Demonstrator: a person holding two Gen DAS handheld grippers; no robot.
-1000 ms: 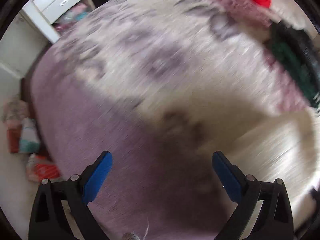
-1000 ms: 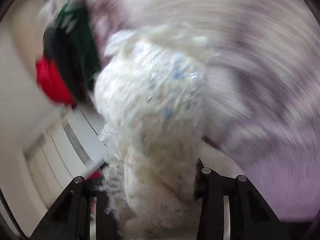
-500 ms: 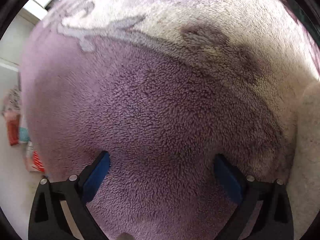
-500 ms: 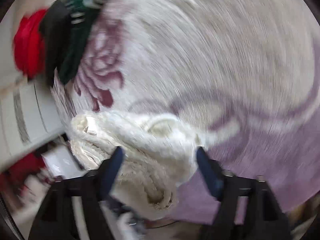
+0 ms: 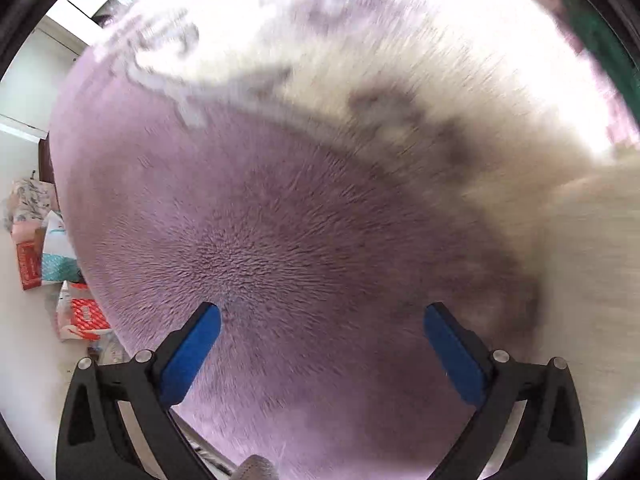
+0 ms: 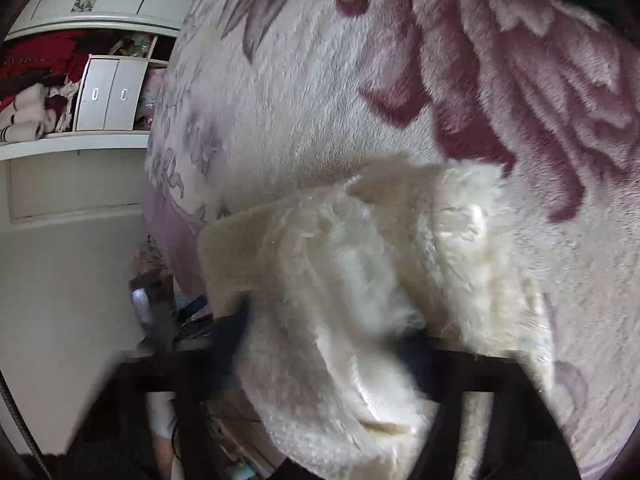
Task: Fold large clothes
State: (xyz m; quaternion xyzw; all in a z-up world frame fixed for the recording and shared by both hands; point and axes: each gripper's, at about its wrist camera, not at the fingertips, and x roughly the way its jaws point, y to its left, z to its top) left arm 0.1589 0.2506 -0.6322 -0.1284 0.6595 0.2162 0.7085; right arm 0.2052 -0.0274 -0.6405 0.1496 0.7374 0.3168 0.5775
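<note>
Left tool [image 5: 322, 354] points straight down over the plush blanket [image 5: 280, 220], both blue pads [image 5: 192, 356] spread wide, nothing between them, so it's released. Under it I see only the purple part of the blanket; the pile is sharp near the centre and smeared with blur toward the edges. The cream fluffy garment [image 5: 592, 280] shows at the right edge of the left wrist view, lying on the blanket, well clear of the left pads.

Right tool [image 6: 328, 344] has the cream fluffy garment [image 6: 352, 280] bunched between its fingers, jaws closing on it. The fingers are blurred and mostly buried in the fleece, but the cloth fills the gap and drapes down over the front, so I read it as clenched on the garment. The garment's folded flat edge sticks out to the left of the bundle; the rest rests against the blanket's cream area with the dark red flower print [image 6: 500, 92].

Background, right wrist view: white cabinet [image 6: 80, 148] at the left with 2 small drawers [image 6: 106, 96] and red and white cloth stuffed in the open shelf. Left wrist view: some red and teal packages [image 5: 44, 256] on the floor at the left; a dark green item [image 5: 600, 40] at the top right edge of the blanket
</note>
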